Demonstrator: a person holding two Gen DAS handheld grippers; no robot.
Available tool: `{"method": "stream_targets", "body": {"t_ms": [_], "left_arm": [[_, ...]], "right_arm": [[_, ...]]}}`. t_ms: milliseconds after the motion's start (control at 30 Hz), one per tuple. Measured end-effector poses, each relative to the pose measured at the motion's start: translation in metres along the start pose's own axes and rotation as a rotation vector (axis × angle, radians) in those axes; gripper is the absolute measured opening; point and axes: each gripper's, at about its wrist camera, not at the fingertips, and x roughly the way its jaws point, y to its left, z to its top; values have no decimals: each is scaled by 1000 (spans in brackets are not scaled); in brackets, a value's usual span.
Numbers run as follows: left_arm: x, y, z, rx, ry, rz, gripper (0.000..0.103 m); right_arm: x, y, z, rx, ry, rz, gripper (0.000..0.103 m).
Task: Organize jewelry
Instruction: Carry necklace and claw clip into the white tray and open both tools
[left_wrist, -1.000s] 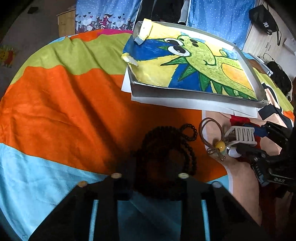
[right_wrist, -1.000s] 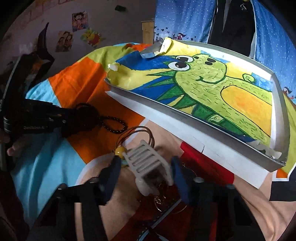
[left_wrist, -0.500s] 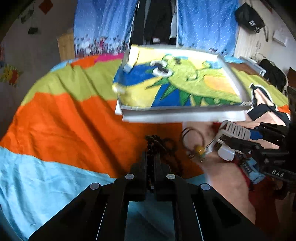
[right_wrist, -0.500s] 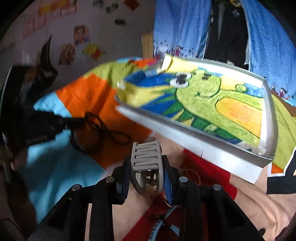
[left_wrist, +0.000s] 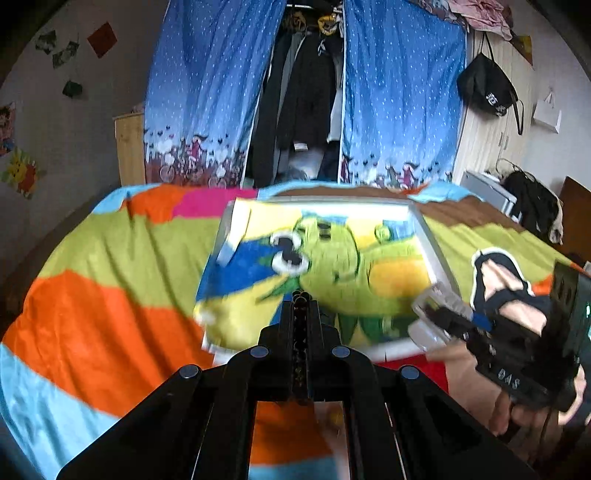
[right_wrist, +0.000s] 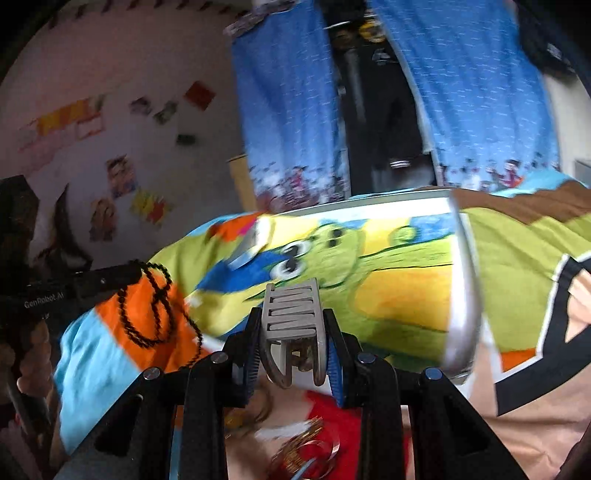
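- Left gripper (left_wrist: 300, 295): jaws pressed together on a black bead necklace (right_wrist: 155, 310). In the left wrist view the beads show only as a dark stack pinched at the tips. In the right wrist view the strand hangs in loose loops below those tips, clear of the bed cover (right_wrist: 92, 354), at the left of the frame.
- Tray (left_wrist: 430, 236): a shallow metal-rimmed tray lined with a green cartoon-creature picture lies on the bed, ahead of both grippers. From the left gripper it sits straight ahead and slightly right; its near edge lies just beyond the fingertips. Its long axis runs across the view, left to right.
- Right gripper (right_wrist: 295, 332): clamped on a pale grey hair claw clip (right_wrist: 291, 314). The clip stands upright between the blue-padded fingers (right_wrist: 334, 365), teeth pointing away towards the tray. In the left wrist view this gripper shows at the right, level with the tray's near right corner.
- Loose items: gold-coloured rings or bangles (right_wrist: 306, 446) lie on the red patch of cover below the right gripper; blurred, type uncertain.
- Judgement: both pieces appear lifted and bound for the tray. The deciding relation is that the tray lies forward of both grippers, the right one nearer its right end. The dangling necklace loops risk dragging over the near rim.
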Motion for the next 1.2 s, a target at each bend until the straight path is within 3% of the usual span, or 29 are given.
{"method": "stream_targets", "body": {"t_ms": [300, 533, 667, 733, 767, 800, 833, 900, 967, 1133, 1167, 1200], "left_arm": [[67, -6, 24, -57, 21, -26, 3], [109, -7, 7, -69, 122, -10, 3], [123, -7, -6, -96, 182, 56, 3], [123, -6, -10, -104, 191, 76, 4], [123, -6, -10, -108, 198, 79, 5], [122, -5, -11, -114, 203, 84, 10], [121, -4, -11, -121, 205, 92, 14], [114, -1, -11, -133, 192, 109, 43], [102, 1, -12, -149, 154, 129, 56], [71, -4, -8, -171, 106, 140, 62], [66, -7, -7, -163, 99, 146, 66], [58, -10, -7, -156, 88, 157, 78]], "right_arm": [[22, -51, -2, 109, 22, -58, 29], [34, -66, -9, 123, 85, -102, 30], [34, -65, -10, 104, 99, -122, 30], [33, -65, -10, 101, 102, -124, 34], [33, -64, -10, 100, 102, -128, 43], [32, -64, -10, 97, 97, -136, 53], [28, -64, -10, 96, 86, -144, 58], [25, -65, -8, 105, 75, -140, 60], [22, -65, -6, 104, 69, -148, 61], [0, -59, 0, 86, 7, -180, 80], [-7, -56, 1, 74, -11, -190, 83], [-11, -54, 3, 67, -21, -196, 87]]}}
